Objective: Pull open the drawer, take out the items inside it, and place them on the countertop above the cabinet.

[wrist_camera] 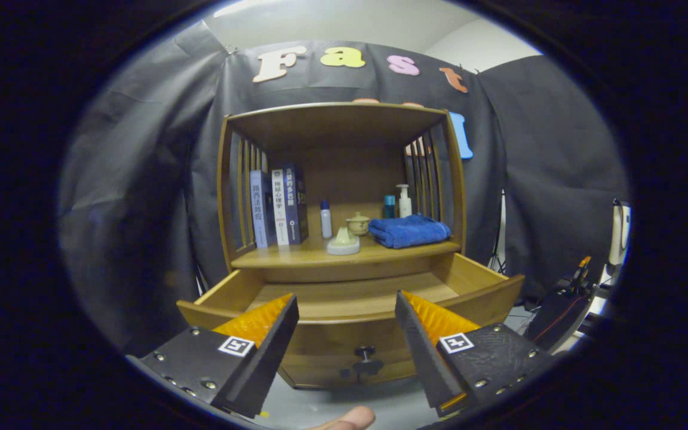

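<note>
Black cloth draped the whole booth behind a small wooden cabinet [344, 179] with slatted sides, and that cabinet was pretty much the center of everything.

So the light wooden drawer [350, 310] at the bottom of the cabinet was pulled well out, front panel toward the camera, with a dark round knob [366, 353] in the middle of that panel. From what I could see of the inside, just bare wood floor, though the near part was hidden behind the front panel, so can't say for sure about that bit.

The countertop [320, 255] right above the drawer was holding a bunch of stuff. At the left end of the cabinet, a few upright blue and white books [278, 206] leaned against the slats. Next to them toward the middle stood a small white bottle with a blue cap [325, 219]. In front of that, near the shelf edge, sat a pale green flat-based piece with a rounded top [343, 242], and just behind it a small tan lidded pot [358, 224]. On the right side lay a folded blue towel [409, 230], with a white pump bottle [404, 200] and a small teal bottle [389, 206] tucked behind it at the back.

The gripper [347, 319] hung in front of the drawer with its fingers spread wide, nothing between them, the drawer front and knob showing in the gap. A fingertip [347, 420] of a person poked in below the knob.
</note>
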### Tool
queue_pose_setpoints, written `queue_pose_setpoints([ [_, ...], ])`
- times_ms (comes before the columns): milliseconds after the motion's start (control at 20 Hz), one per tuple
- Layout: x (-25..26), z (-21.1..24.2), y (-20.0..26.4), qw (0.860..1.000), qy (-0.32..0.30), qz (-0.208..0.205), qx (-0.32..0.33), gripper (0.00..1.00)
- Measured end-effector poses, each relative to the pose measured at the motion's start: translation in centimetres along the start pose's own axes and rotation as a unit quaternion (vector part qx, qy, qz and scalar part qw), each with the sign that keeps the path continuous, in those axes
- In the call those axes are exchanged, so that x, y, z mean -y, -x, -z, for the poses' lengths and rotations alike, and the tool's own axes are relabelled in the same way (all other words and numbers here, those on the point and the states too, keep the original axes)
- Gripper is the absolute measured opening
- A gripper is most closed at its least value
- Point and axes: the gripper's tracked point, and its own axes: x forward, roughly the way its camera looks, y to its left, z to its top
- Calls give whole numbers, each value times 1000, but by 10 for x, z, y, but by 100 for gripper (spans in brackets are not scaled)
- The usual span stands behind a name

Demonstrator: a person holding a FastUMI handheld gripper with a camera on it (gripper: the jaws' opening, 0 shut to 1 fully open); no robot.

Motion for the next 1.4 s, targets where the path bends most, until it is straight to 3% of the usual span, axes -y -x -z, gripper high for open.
queue_pose_setpoints([
  [600, 11, 66, -29, 999, -14, -2, -33, 97],
  [800, 0, 85, -43, 998, -19, -28, -62, 97],
  [1400, 5, 79, -60, 998, -31, -43, -41, 99],
])
